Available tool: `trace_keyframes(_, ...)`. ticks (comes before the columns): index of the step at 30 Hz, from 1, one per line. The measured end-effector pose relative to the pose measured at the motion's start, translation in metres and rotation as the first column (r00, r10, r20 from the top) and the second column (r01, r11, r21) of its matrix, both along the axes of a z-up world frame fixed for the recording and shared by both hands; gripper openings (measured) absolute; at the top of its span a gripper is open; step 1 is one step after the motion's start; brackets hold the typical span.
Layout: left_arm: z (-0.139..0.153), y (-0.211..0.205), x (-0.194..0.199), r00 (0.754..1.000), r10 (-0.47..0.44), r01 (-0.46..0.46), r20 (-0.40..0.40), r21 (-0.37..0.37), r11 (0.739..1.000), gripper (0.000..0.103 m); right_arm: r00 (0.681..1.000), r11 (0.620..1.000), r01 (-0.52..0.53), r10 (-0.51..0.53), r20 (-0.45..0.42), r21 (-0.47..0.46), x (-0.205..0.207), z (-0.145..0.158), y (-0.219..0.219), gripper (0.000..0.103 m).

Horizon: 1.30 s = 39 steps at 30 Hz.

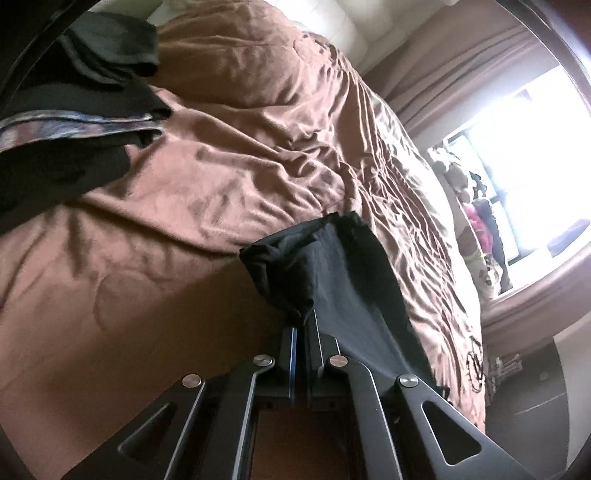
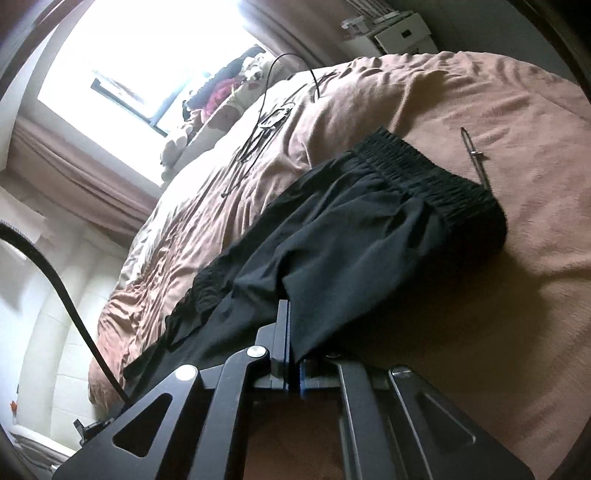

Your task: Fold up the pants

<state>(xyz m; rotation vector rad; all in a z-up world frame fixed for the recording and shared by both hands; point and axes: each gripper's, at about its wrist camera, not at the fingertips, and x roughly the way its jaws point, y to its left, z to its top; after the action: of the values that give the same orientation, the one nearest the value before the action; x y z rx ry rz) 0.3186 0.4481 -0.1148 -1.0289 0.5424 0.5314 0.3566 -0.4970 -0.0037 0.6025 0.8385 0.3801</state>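
Note:
Black pants (image 2: 351, 236) lie on a brown bedspread (image 2: 480, 110), the gathered elastic waistband (image 2: 424, 177) at the far end with a drawstring tip beside it. My right gripper (image 2: 291, 325) is shut on the near edge of the pants fabric, which drapes over its fingers. In the left wrist view my left gripper (image 1: 303, 321) is shut on a bunched corner of the black pants (image 1: 332, 266), lifted a little off the bedspread (image 1: 203, 166); the cloth runs down to the right past the fingers.
A pile of dark folded clothes (image 1: 74, 92) sits at the upper left on the bed. A black cable (image 2: 258, 122) lies across the bedspread near the bed's far side. Stuffed toys (image 2: 229, 88) line a bright window, with curtains (image 2: 74, 184) below. A white headboard (image 1: 332, 22) stands behind.

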Motion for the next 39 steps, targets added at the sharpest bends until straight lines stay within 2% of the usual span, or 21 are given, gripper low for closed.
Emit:
trace_keyframes(11, 0.014, -0.032, -0.078, 1.000, 0.006, -0.006, 0.016, -0.013, 1.000, 0.003, 0.999, 0.999, -0.024, 0.022, -0.041, -0.040, -0.021, 0.029, -0.015, 0.000)
trace_keyframes(19, 0.015, -0.050, -0.141, 1.000, 0.007, -0.007, 0.021, -0.026, 1.000, 0.003, 0.996, 0.997, -0.054, 0.050, -0.076, -0.051, -0.051, 0.047, -0.036, 0.000)
trace_keyframes(28, 0.021, -0.056, -0.177, 0.999, 0.002, 0.000, 0.043, -0.032, 0.999, 0.003, 0.993, 0.994, -0.093, 0.089, -0.073, -0.060, -0.068, 0.075, -0.049, 0.000)
trace_keyframes(32, 0.005, -0.053, -0.181, 1.000, 0.005, -0.005, 0.012, -0.039, 0.999, 0.003, 0.993, 0.991, -0.102, 0.097, -0.068, -0.081, -0.067, 0.068, -0.049, 0.000)
trace_keyframes(36, -0.020, -0.052, -0.181, 1.000, 0.011, -0.012, -0.020, -0.058, 0.998, 0.003, 0.992, 0.994, -0.100, 0.097, -0.079, -0.042, -0.060, 0.042, -0.049, 0.000)
trace_keyframes(39, -0.036, -0.052, -0.182, 0.999, 0.012, -0.015, -0.047, -0.067, 0.998, 0.003, 0.992, 0.993, -0.105, 0.101, -0.078, -0.051, -0.062, 0.025, -0.046, 0.001)
